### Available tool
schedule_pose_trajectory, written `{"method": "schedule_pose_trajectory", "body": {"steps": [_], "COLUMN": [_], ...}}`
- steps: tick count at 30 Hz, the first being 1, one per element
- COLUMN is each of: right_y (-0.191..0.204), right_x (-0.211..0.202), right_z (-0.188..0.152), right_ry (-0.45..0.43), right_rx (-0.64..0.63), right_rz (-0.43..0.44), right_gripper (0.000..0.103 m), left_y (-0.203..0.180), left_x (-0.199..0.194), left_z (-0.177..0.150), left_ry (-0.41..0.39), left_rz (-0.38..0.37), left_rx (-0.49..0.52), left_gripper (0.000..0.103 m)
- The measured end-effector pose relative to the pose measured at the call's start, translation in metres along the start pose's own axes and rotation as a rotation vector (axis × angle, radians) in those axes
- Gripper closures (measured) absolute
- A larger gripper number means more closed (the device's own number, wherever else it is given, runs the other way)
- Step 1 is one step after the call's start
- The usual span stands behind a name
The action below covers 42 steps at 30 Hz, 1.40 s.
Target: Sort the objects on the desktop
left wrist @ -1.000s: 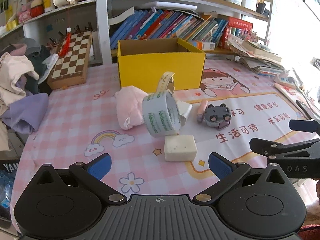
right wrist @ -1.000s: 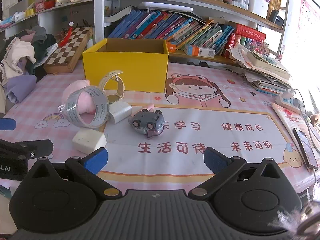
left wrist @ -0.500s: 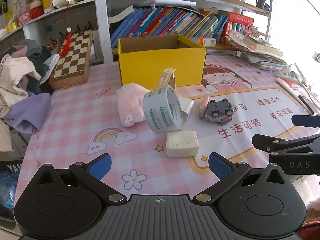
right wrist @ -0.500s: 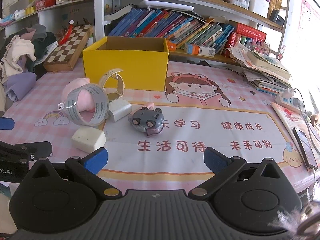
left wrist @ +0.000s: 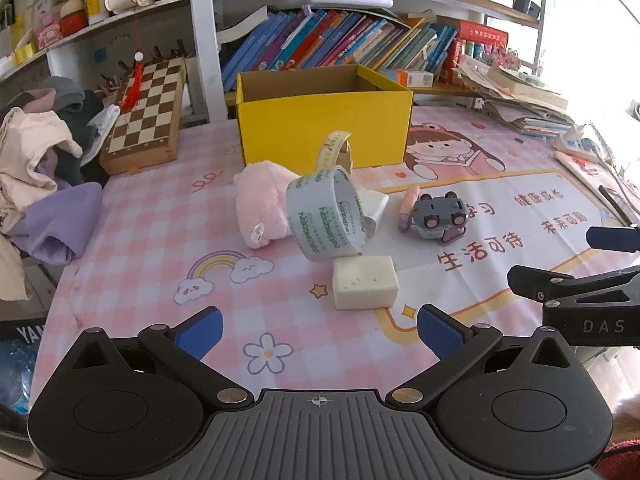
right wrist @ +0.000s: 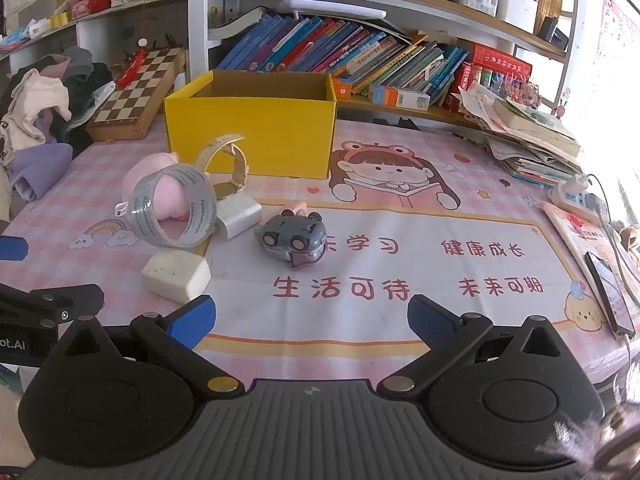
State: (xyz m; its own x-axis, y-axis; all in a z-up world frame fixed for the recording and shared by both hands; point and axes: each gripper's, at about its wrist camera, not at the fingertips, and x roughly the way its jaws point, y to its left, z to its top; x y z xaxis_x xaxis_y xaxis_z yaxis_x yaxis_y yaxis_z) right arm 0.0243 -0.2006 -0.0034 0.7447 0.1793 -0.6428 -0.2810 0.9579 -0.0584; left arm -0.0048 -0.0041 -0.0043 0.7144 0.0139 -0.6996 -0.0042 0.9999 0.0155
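Grey toy car [right wrist: 293,235] apparently overturned between wide-apart tongs [right wrist: 310,321].

Pink checked table [left wrist: 160,248] carries yellow box [left wrist: 324,136]; tape roll [left wrist: 326,216]; sponge block [left wrist: 365,282]; toy car [left wrist: 439,216].

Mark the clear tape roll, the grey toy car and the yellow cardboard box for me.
clear tape roll [left wrist: 320,216], left wrist view, on its printed outer band
grey toy car [right wrist: 292,236], right wrist view, on its underside
yellow cardboard box [right wrist: 252,136], right wrist view, on its front wall

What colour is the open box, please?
The box is yellow outside, brown cardboard inside; clearest in the right wrist view.
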Motion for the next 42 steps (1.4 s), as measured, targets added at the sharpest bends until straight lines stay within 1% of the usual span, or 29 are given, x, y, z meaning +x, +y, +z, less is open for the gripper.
{"method": "schedule_pose_trajectory", "body": {"steps": [3, 19, 32, 42], "right_y": [0.0058, 0.0037, 0.0041, 0.0063], "right_x": [0.0000, -0.0021, -0.0015, -0.0012], "right_z": [-0.0001, 0.0016, -0.0009, -0.0013], "right_ry": [-0.003, -0.003, 0.026, 0.041], "right_rx": [0.000, 0.001, -0.001, -0.004], "right_rz": [-0.006, 0.003, 0.004, 0.023], "right_gripper": [0.000, 0.000, 0.000, 0.000], "left_y": [-0.0006, -0.0002, -0.0019, -0.0048], "left_x": [-0.0004, -0.0012, -0.0013, -0.0015], "left_z": [-0.0007, -0.0013, -0.0038, -0.0053], "left_ry": [-0.002, 0.002, 0.011, 0.021], "left_rz": [0.002, 0.012, 0.019, -0.003], "left_rx": [0.000, 0.011, 0.012, 0.035], "left_gripper": [0.000, 0.000, 0.000, 0.000]}}
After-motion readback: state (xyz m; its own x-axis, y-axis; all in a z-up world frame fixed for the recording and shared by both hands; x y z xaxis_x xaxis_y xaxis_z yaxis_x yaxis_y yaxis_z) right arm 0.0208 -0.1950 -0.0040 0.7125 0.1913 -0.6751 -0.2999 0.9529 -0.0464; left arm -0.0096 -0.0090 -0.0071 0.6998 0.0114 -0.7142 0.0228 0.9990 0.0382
